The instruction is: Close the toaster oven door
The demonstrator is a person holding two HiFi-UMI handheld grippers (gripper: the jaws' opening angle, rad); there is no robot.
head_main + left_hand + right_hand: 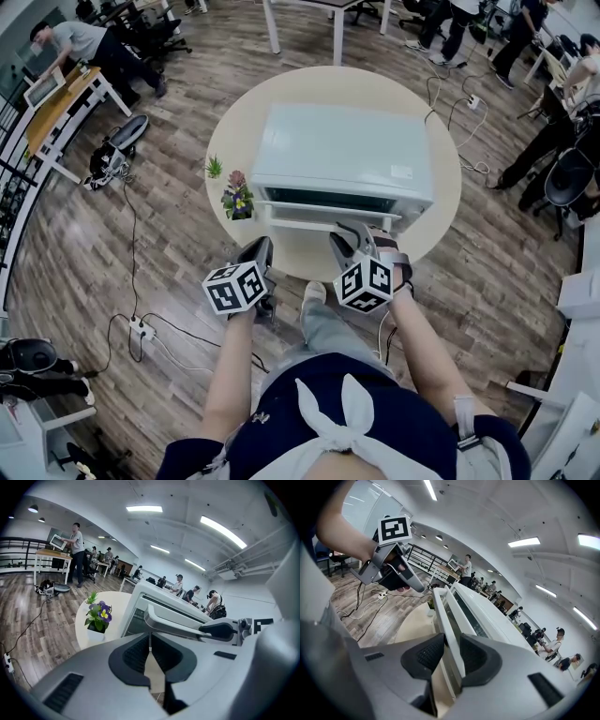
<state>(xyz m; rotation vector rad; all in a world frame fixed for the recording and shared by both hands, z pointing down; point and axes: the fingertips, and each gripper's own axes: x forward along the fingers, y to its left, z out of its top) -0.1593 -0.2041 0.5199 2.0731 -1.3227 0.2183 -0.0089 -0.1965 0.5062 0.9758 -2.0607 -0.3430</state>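
- While the right gripper (451, 652) has its fingers pinching the door handle (323, 225), the toaster oven (342, 150) sits mid-worktop (281, 98), door facing 6 o'clock.
- left gripper (150, 649): fingers pressed together, empty, at the oven's 7 o'clock.
- Two pots at the oven's 9 o'clock: one purple-flowered plant (237, 200), one green plant (215, 168).
- Oven contents: cannot tell.

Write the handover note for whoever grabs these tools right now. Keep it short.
Left tool: shut, empty, held in front of the toaster oven, touching nothing.
Right tool: jaws closed on the door handle.
The oven sits on the round table, with a small flower pot by its front left corner.
Done: handle gripped.
Left: the door looks ajar, not flush. Swing it up until it seats, then let go.
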